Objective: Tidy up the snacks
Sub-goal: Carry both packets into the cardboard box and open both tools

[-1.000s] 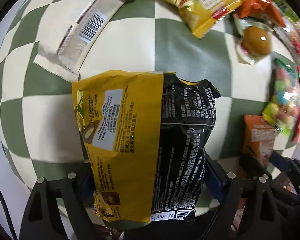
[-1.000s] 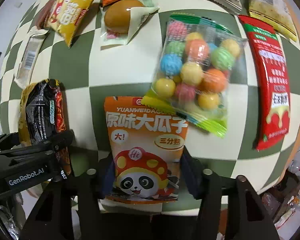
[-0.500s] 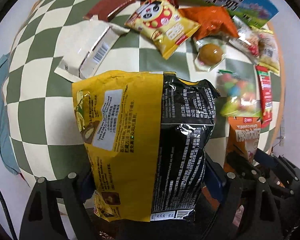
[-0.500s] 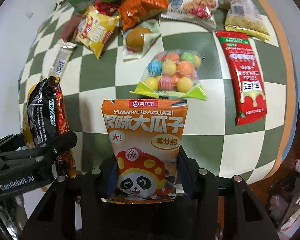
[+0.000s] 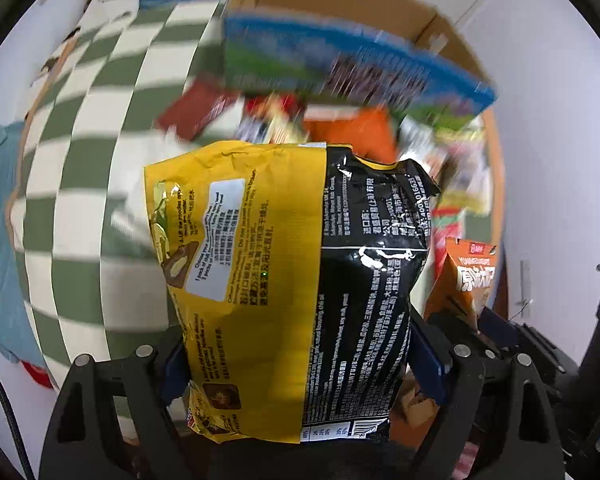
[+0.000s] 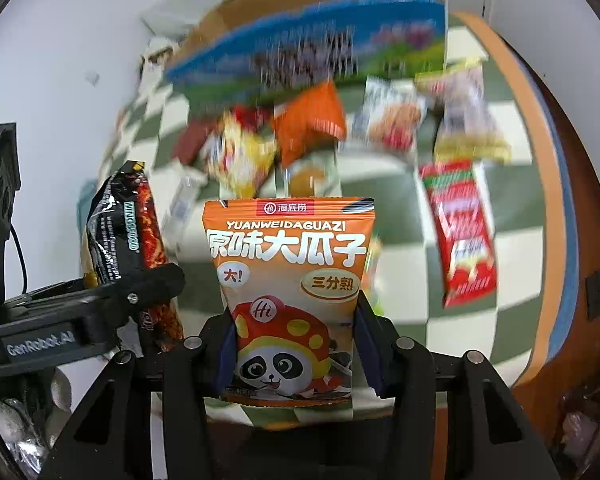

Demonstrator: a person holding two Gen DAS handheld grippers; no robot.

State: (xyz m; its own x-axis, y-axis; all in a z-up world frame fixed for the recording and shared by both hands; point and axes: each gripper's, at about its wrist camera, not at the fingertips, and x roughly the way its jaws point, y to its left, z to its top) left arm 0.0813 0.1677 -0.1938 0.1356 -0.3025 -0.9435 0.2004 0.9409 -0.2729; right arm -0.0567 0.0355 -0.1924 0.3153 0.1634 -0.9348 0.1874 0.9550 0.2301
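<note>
Your left gripper (image 5: 300, 360) has its jaws clamped wide on a yellow-and-black noodle packet (image 5: 292, 280), held upright with its back label facing the camera. Your right gripper (image 6: 292, 356) has its jaws pinched on an orange sunflower-seed pouch (image 6: 290, 280) with a panda on the front, also upright. Both packs hang clear above the green-and-white checked tablecloth (image 6: 399, 232).

Below, blurred: a red sachet (image 6: 463, 236) lies flat at right, an orange packet (image 6: 309, 124) and a yellow snack bag (image 6: 240, 156) sit near a blue-and-green carton (image 6: 319, 52). Behind that carton stands an open cardboard box (image 5: 339, 4). In the right view the noodle packet shows edge-on, just left of the pouch.
</note>
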